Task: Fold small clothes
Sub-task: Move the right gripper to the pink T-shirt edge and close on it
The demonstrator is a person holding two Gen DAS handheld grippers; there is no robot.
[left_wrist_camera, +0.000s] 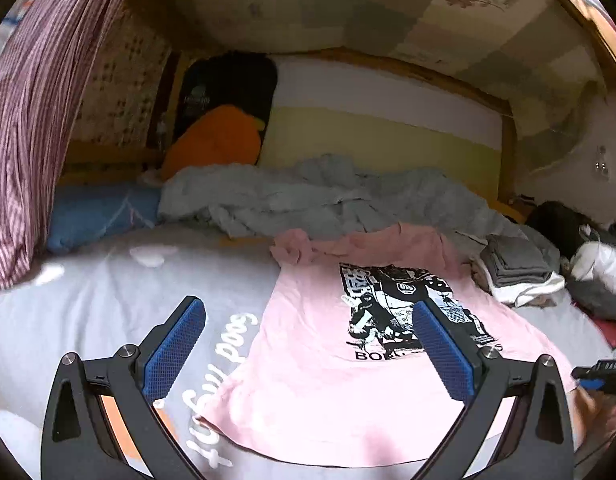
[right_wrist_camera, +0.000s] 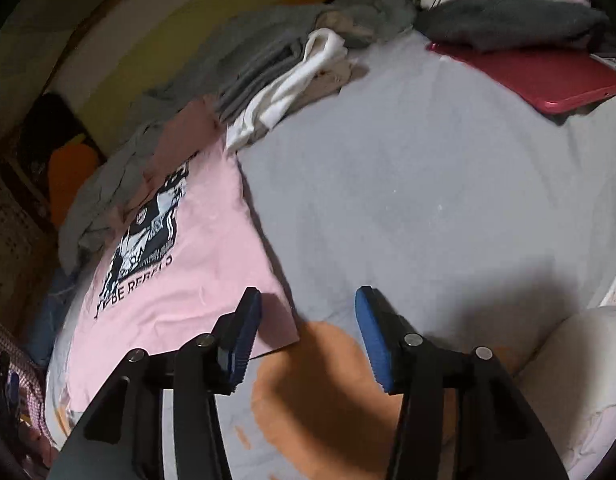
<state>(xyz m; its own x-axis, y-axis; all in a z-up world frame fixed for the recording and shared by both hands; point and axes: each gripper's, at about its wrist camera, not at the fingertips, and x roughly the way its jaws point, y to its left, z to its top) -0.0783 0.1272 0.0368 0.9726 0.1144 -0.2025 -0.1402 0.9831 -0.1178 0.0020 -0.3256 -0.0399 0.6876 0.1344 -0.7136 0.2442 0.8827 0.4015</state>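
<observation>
I see the pink T-shirt (left_wrist_camera: 308,380) flat on the bed (right_wrist_camera: 408,200), long axis running away from me — left tongs (left_wrist_camera: 308,356) over its hem, right tongs (right_wrist_camera: 308,332) just off its right corner, both wide and empty.

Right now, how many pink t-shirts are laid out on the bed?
1. The pink t-shirt lies flat on the grey bedsheet, print up, beside the folded pile. Others may be hidden in that pile.

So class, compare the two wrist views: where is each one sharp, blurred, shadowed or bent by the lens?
Left wrist view: daylight, pink printed T-shirt fairly sharp, checked curtain bowed by the fisheye. Right wrist view: dimmer, folded grey and white clothes pile smeared by motion blur, dark shadow across the grey bedsheet near the open right gripper.
</observation>
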